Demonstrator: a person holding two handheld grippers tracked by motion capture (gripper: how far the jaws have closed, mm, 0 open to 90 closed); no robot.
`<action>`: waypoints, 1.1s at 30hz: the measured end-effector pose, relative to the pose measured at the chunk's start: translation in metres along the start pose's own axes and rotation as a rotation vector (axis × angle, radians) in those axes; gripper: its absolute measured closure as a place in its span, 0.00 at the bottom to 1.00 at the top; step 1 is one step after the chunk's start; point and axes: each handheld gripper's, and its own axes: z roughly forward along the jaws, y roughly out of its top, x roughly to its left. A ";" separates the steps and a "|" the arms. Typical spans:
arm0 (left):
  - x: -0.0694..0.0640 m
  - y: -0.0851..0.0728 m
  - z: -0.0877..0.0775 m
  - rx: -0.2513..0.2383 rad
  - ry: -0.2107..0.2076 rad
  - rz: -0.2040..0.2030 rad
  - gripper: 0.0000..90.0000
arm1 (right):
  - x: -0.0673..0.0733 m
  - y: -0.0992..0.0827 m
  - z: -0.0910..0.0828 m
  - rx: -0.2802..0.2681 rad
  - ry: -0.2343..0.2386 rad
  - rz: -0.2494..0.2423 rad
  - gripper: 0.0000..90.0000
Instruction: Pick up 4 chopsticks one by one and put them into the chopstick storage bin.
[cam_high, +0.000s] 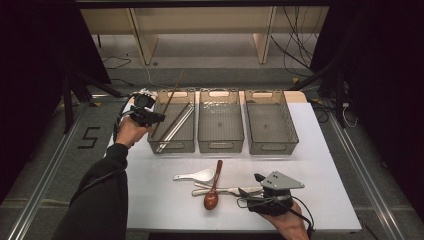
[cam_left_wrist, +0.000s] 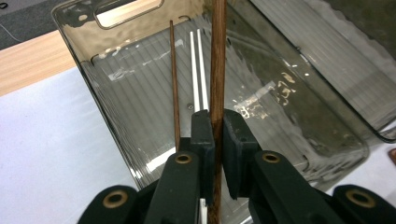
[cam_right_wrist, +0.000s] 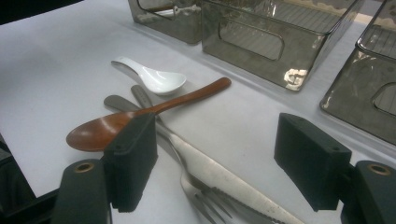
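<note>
My left gripper (cam_high: 159, 118) (cam_left_wrist: 217, 122) is shut on a brown wooden chopstick (cam_high: 170, 100) (cam_left_wrist: 217, 56), which slants up over the left smoked-plastic bin (cam_high: 170, 146) (cam_left_wrist: 79, 37). On the bin's floor lie another brown chopstick (cam_left_wrist: 173, 79) and a white pair (cam_left_wrist: 198, 70). My right gripper (cam_high: 250, 184) (cam_right_wrist: 223, 140) rests open near the table's front edge with nothing between its jaws. Just left of it lie a wooden spoon (cam_high: 214, 187) (cam_right_wrist: 140, 114), a white ceramic spoon (cam_high: 197, 175) (cam_right_wrist: 152, 77), a knife (cam_high: 225, 190) (cam_right_wrist: 224, 179) and a fork (cam_right_wrist: 196, 186).
The middle bin (cam_high: 220, 145) (cam_right_wrist: 261, 37) and the right bin (cam_high: 272, 147) (cam_right_wrist: 369, 93) stand beside the left one at the back of the white table (cam_high: 320, 165). Cables and a wooden frame lie on the floor beyond.
</note>
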 end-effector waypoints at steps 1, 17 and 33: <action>0.001 -0.001 0.001 0.000 0.002 0.002 0.92 | 0.000 0.000 0.000 -0.001 0.001 0.000 0.34; 0.002 -0.012 0.021 0.054 0.017 -0.019 0.92 | 0.000 -0.001 0.000 0.003 0.001 0.001 0.34; 0.001 -0.017 0.022 0.079 0.026 -0.050 0.76 | 0.000 -0.001 0.000 0.001 0.001 0.000 0.34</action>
